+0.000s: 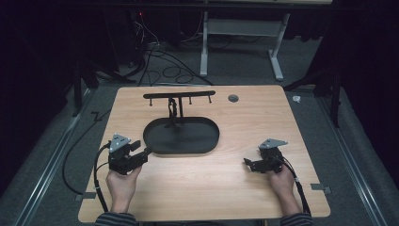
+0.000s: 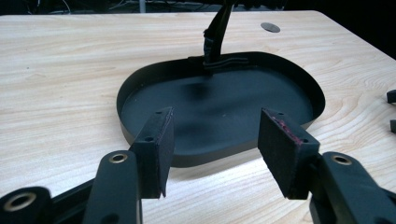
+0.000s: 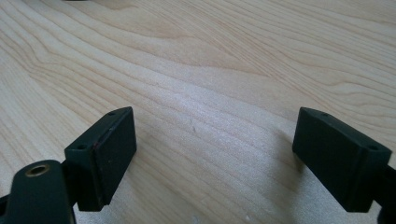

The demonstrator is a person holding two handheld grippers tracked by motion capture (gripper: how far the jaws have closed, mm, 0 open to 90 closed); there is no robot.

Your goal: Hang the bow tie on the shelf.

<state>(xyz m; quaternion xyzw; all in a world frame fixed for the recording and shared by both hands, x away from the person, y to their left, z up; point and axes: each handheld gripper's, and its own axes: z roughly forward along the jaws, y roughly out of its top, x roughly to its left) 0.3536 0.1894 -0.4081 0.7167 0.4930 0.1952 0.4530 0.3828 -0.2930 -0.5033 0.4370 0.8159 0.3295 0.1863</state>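
Note:
A black oval tray lies on the middle of the wooden table. At its far rim rises a black stand with a crossbar that carries small hooks. My left gripper is held in a hand at the tray's near-left edge, open and holding nothing. In the left gripper view the open left gripper faces the tray and the stand's post. My right gripper sits to the right of the tray, apart from it. The right gripper is open over bare wood.
A round grommet hole is in the table's far right part, also seen as the grommet beyond the tray. Cables and a white desk frame stand on the floor behind the table.

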